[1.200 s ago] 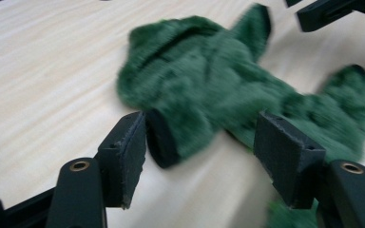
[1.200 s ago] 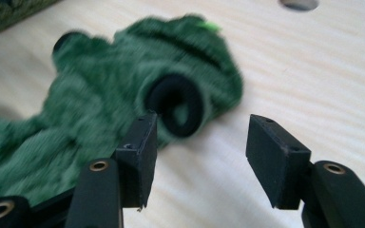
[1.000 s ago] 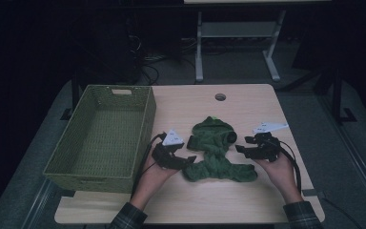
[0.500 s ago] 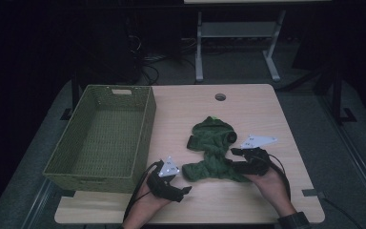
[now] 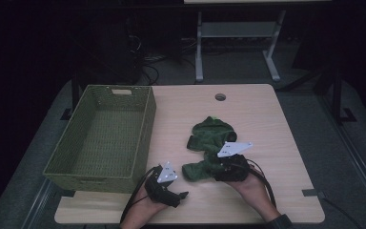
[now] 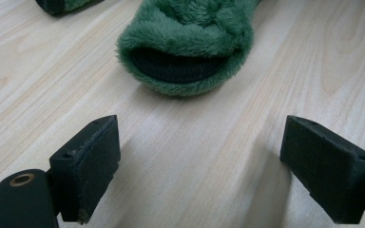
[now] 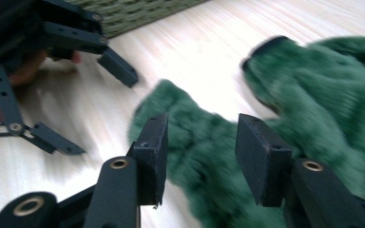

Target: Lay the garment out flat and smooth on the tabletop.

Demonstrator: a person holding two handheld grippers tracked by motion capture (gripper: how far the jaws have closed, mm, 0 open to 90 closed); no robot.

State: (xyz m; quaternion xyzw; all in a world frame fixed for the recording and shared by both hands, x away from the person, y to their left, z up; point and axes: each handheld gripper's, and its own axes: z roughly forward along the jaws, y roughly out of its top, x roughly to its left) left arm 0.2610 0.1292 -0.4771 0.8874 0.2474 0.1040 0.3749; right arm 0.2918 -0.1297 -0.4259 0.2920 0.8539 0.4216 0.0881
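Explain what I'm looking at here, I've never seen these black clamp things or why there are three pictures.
A person sits at a wooden table holding a hand-held two-jaw clamp in each hand. The high view looks down from above; the other two come from small cameras riding on each clamp. The left gripper has just been opening and holds nothing, its jaws wide over bare wood, facing a cuff of the fuzzy green garment. The right gripper has been closing over a fold of that garment; whether the pads press it yet is unclear. A woven green basket sits to the left.
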